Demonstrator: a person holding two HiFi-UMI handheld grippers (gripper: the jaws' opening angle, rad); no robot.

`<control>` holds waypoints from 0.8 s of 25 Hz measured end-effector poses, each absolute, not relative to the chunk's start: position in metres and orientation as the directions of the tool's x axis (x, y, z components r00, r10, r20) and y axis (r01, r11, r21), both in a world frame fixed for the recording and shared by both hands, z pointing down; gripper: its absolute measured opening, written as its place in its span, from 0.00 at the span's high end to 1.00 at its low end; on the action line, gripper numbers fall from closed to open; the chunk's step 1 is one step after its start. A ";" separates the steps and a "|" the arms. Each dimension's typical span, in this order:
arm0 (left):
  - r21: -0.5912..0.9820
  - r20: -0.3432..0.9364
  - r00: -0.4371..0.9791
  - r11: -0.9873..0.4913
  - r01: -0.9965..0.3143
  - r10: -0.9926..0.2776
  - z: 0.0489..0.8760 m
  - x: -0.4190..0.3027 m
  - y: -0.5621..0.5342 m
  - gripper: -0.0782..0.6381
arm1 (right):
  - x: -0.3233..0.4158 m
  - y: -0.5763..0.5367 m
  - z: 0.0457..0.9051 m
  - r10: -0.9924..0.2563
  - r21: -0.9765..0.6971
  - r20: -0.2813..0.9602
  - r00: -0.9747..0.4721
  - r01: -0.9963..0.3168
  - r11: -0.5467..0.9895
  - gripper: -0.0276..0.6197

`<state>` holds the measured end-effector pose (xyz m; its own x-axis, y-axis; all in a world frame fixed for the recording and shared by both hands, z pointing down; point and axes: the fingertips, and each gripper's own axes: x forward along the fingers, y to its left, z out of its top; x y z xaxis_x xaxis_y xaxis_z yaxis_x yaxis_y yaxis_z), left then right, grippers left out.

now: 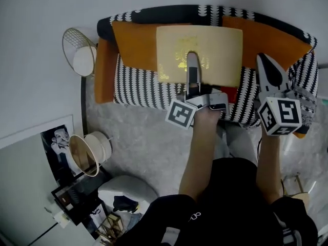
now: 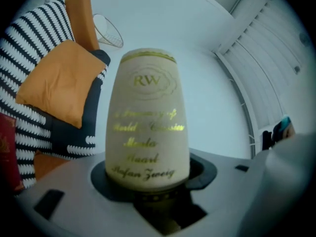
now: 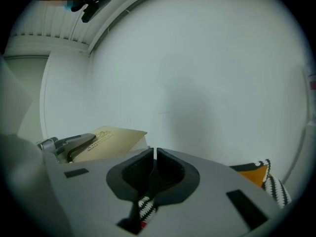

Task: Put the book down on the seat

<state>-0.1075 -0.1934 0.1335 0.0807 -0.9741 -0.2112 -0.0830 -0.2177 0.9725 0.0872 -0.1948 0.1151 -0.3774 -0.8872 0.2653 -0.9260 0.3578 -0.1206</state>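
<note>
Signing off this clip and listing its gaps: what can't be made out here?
- Head view: seat under the book, hidden by it.
- Left gripper view: book's middle gold lines, blurred.
- Head view: red object, mostly behind the left gripper.
- Right gripper view: seat, mostly behind the right gripper.

We saw the cream book [image 1: 220, 47], lettered in gold, held flat over the black-and-white patterned seat [image 1: 141, 88], its near edge clamped by the left gripper [image 1: 191, 59].

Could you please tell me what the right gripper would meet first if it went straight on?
Probably the white wall: the right gripper, jaws shut, faces only wall, with the sofa low to the right. Depth unclear.
</note>
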 end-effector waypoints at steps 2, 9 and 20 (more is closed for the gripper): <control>0.982 -0.173 0.082 -0.179 -0.066 -0.981 0.160 -0.104 -0.188 0.57 | 0.098 -0.194 0.141 -0.885 -0.132 0.308 -0.349 -0.937 0.323 0.91; 0.997 -0.044 0.120 -0.051 -0.058 -0.992 0.255 -0.078 -0.159 0.56 | 0.120 -0.177 0.230 -0.855 -0.121 0.419 -0.306 -0.952 0.281 0.91; 0.991 0.109 0.121 0.098 -0.088 -0.987 0.405 -0.059 -0.116 0.56 | 0.103 -0.151 0.364 -0.779 -0.108 0.502 -0.376 -0.921 0.375 0.91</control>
